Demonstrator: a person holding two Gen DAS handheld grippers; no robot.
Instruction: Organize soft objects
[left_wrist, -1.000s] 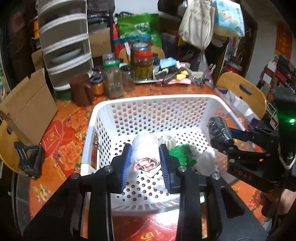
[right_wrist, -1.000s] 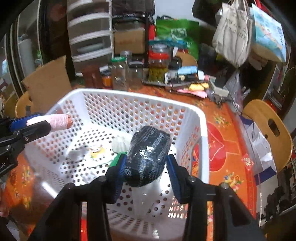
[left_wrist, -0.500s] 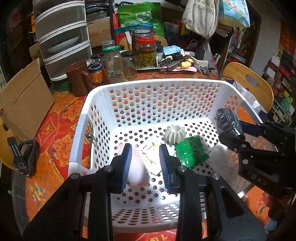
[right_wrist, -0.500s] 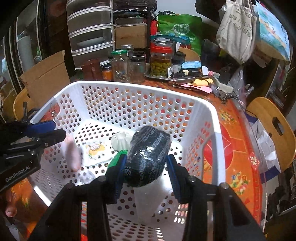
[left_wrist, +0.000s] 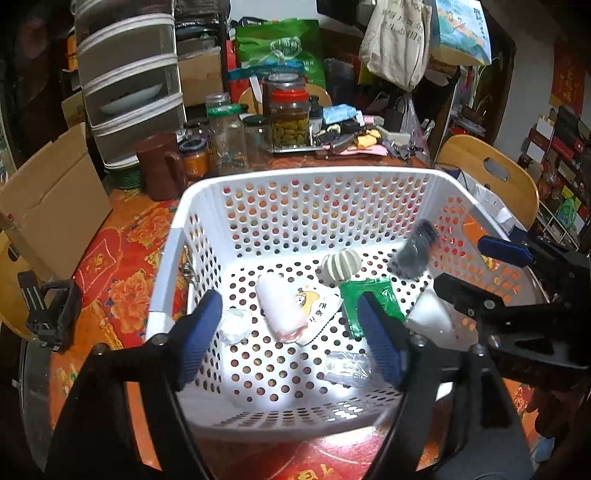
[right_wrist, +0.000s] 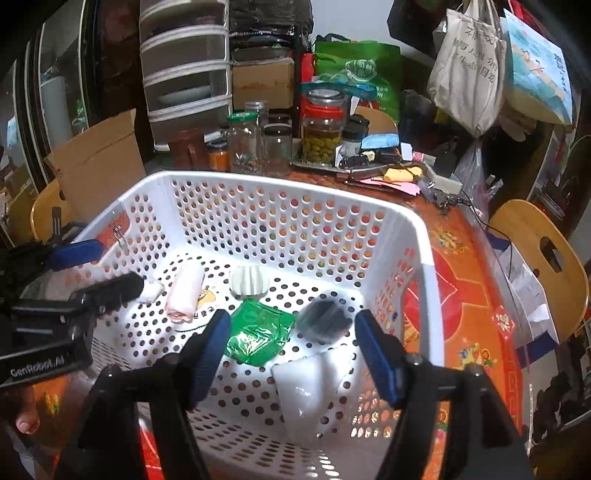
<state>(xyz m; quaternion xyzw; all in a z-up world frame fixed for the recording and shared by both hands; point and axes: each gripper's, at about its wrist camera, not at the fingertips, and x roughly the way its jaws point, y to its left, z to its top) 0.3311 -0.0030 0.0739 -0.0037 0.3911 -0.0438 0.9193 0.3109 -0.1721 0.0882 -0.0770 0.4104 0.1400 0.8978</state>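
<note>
A white perforated basket (left_wrist: 177, 236) (right_wrist: 424, 258) stands on the red floral tablecloth. My left gripper (left_wrist: 290, 338) (right_wrist: 99, 269) hovers over its near left side, jaws opening, nothing between them. Below it a pink-white cloth roll (left_wrist: 280, 310) (right_wrist: 186, 291) lies on the basket floor. My right gripper (right_wrist: 293, 350) (left_wrist: 472, 269) is over the right side, jaws opening too. The dark cloth roll (right_wrist: 325, 321) (left_wrist: 417, 251) is free of its pads and blurred, low inside the basket. A green packet (left_wrist: 369, 299), a white ribbed ball (left_wrist: 341, 264) and a white bag (right_wrist: 314, 384) also lie inside.
Behind the basket stand several glass jars (left_wrist: 229, 136), a brown mug (left_wrist: 159, 166) and a plastic drawer tower (left_wrist: 129, 74). A cardboard box (left_wrist: 51, 206) and a black clamp (left_wrist: 48, 310) are at the left. A wooden chair (right_wrist: 539, 258) is at the right.
Both grippers have opened. The pink-white roll left the left jaws and now lies on the basket floor. The dark roll has slipped from the right jaws down into the basket.
</note>
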